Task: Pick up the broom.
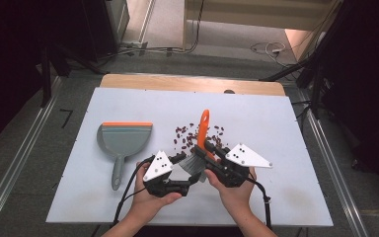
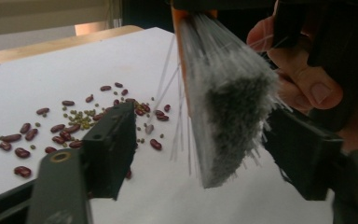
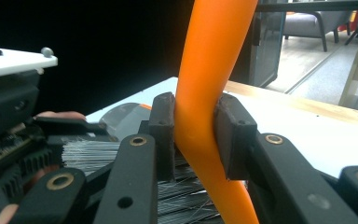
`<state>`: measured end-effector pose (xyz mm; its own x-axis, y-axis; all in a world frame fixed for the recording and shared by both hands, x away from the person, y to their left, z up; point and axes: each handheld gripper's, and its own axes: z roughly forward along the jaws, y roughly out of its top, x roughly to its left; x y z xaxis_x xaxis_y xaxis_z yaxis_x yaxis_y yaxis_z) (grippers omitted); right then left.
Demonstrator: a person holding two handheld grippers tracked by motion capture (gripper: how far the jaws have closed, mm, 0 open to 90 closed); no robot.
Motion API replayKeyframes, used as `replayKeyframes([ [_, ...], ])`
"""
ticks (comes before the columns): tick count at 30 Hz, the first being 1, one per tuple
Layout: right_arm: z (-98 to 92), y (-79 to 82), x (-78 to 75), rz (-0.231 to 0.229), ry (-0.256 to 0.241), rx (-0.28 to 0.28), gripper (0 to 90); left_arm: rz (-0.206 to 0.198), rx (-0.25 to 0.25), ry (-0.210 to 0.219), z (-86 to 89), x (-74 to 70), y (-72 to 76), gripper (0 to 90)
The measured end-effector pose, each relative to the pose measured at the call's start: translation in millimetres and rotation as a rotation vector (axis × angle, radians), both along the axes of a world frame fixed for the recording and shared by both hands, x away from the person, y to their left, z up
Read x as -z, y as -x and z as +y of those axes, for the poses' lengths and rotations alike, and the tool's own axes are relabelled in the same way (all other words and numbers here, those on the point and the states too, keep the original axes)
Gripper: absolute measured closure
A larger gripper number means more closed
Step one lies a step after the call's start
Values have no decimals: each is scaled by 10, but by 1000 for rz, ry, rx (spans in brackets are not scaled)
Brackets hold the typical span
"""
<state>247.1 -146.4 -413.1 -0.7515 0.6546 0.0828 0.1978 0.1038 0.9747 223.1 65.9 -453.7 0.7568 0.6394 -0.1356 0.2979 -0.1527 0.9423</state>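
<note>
Table (image 1: 286, 148), white-topped, carrying all working items; view from above. Dustpan (image 1: 124, 138), grey with an orange lip, lies flat at the left with its handle toward the person, well apart from the spill. Brush (image 1: 201, 143), orange handle and grey bristles, is held above the near edge of the spill, handle pointing away from the person and bristle head toward them. Right gripper (image 3: 193, 140): jaws clamped on the brush handle, one pad on each side. Left gripper (image 2: 200, 154): jaws apart, one to each side of the bristle tuft, neither visibly pressing it. Beans (image 2: 74, 128), dark red with smaller green ones mixed in, lie scattered on the table beyond the brush, between it and the far edge.

Step in hand, as judged: settling the grip on the brush before sweeping; no beans are in the dustpan. The next move calls for the left gripper to leave the bristles and fetch the dustpan, setting its lip against the spill, while the right lowers the bristles behind the beans.
</note>
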Motion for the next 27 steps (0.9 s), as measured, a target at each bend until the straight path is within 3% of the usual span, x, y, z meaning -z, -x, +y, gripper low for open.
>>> replayKeyframes([
  [7, 72, 55, 11, -6, -7, -14, 685, 39, 2, 2, -11, 16, -9, 591],
  [12, 68, 47, 32, 4, -14, -8, 684, 63, 30, 13, 15, 17, -27, 807],
  [18, 44, -60, 34, 31, -5, -90, 663, 108, 75, 32, 103, 16, -100, 865],
  [23, -123, -196, 6, 51, -25, -232, 447, 83, 113, 44, 193, -26, -117, 867],
  [25, -208, -252, 1, 68, -32, -266, 431, 69, 138, 49, 237, -41, -123, 866],
  [27, -289, -328, 9, 115, -51, -351, 444, 52, 182, 68, 289, -52, -132, 866],
])
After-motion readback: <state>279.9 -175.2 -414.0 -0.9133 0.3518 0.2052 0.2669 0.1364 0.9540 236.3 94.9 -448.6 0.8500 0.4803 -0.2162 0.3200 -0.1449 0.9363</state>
